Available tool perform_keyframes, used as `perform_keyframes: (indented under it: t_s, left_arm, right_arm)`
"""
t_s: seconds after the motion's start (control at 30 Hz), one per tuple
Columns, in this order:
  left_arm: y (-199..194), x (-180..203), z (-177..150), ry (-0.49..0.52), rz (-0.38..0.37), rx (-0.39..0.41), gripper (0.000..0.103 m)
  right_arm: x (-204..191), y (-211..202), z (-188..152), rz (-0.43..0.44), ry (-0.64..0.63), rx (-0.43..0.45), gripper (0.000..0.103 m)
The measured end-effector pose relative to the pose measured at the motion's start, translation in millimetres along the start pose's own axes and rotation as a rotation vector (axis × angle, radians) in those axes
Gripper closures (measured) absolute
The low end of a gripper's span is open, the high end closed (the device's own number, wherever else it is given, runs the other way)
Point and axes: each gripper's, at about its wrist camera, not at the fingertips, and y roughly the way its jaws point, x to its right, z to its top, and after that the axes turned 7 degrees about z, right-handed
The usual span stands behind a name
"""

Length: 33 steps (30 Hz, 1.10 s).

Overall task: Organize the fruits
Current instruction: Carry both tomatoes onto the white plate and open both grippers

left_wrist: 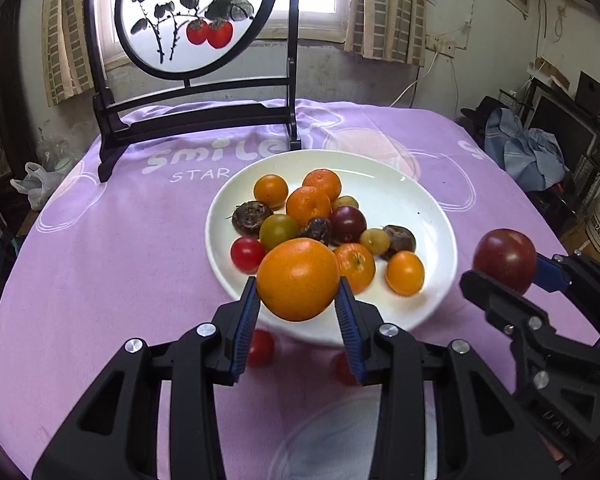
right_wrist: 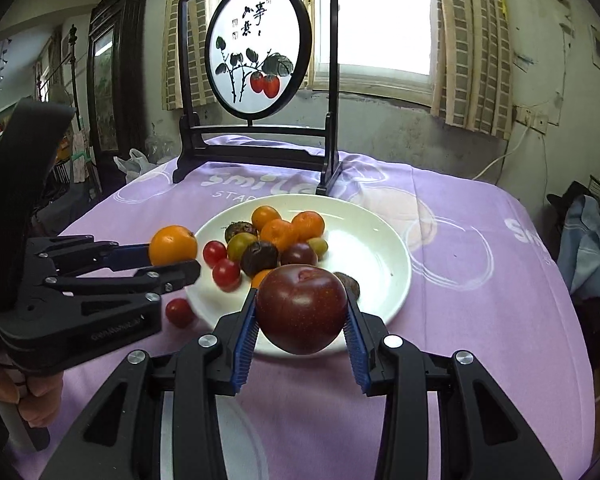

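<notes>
Left wrist view shows us our left tongs point(left_wrist: 298, 292) clamped on an orange point(left_wrist: 298, 279), held above the near rim of the white plate point(left_wrist: 428, 204). Our right tongs point(right_wrist: 302, 320) are closed on a dark red plum point(right_wrist: 302, 308). More fruit is heaped on the plate, some half hidden behind the plum. Two cherry tomatoes point(left_wrist: 260, 348) lie on the purple surface point(left_wrist: 120, 260), partly covered by the tong fingers. A clear dish point(left_wrist: 332, 444) near the bottom edge is cut off and blurred.
</notes>
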Motion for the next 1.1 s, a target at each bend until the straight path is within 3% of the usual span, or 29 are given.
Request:
perform_keyframes:
  t_s: [0.2,0.3,0.4,0.47,0.67,0.83,1.1]
  left_arm:
    - [42.5,-1.6,14.7,-0.034,0.033,-0.055,0.065]
    - [59.8,-7.0,18.2,-0.062,0.016,-0.090,0.064]
    - [66.4,-15.4,19.7,-0.103,0.027,-0.098,0.040]
    - [64.9,-20.4,20.6,-0.118,0.028,-0.085,0.033]
    - [49.6,-33.8,16.9,-0.159,0.025,-0.070,0.033]
    - [24.5,-37.2,4.7,-0.146,0.069,-0.027,0.030]
    - [-5.3,-43.1,-27.2,-0.157,0.107,-0.019,0.021]
  right_arm:
    - [8.8,47.2,10.0,-0.009,-0.004,-0.053,0.062]
    - [13.6,64.5,10.6,-0.014,0.003,-0.056,0.062]
    - [14.4,71.5,8.8,-0.019,-0.009,-0.042,0.055]
    - [15.6,69.2,8.2,-0.021,-0.011,-0.026,0.049]
    - [21.7,52.7,3.5,-0.019,0.023,-0.015,0.046]
    - [21.3,36.1,-6.2,-0.023,0.038,-0.026,0.044]
    - [-11.5,16.5,-28.7,0.030,-0.026,-0.079,0.041]
